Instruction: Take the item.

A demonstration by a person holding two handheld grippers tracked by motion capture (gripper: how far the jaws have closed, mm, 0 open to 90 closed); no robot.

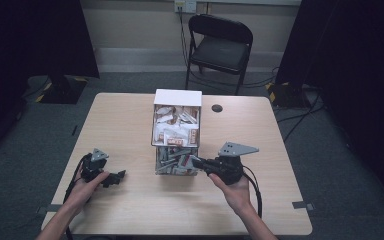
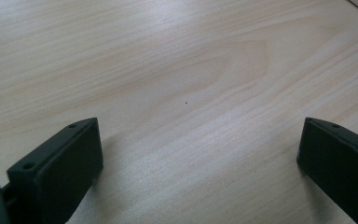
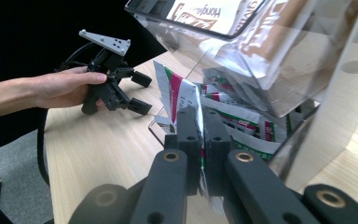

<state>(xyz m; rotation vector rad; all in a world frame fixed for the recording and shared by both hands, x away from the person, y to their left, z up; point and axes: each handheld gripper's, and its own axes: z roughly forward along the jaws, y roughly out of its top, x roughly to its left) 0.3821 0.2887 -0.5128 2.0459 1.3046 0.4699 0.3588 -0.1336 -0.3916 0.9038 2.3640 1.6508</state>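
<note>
A clear plastic dispenser box (image 1: 176, 131) with a white top stands mid-table, filled with small packets. At its lower opening, my right gripper (image 1: 196, 162) is shut on a silver packet with green and red stripes (image 3: 176, 91). The right gripper view has the two jaws (image 3: 199, 119) pressed together on that packet's edge, with more packets (image 3: 242, 119) lying in the tray behind it. My left gripper (image 1: 119, 176) rests low over the table at the left, held by a hand. Its jaws (image 2: 198, 133) stand wide open over bare wood. The same gripper (image 3: 139, 92) appears far off in the right gripper view.
A small black round disc (image 1: 217, 108) lies on the wooden table (image 1: 130, 120) behind the box to the right. A black folding chair (image 1: 220, 45) stands beyond the far edge. Dark curtains hang on both sides. Cables trail from both grippers toward the near edge.
</note>
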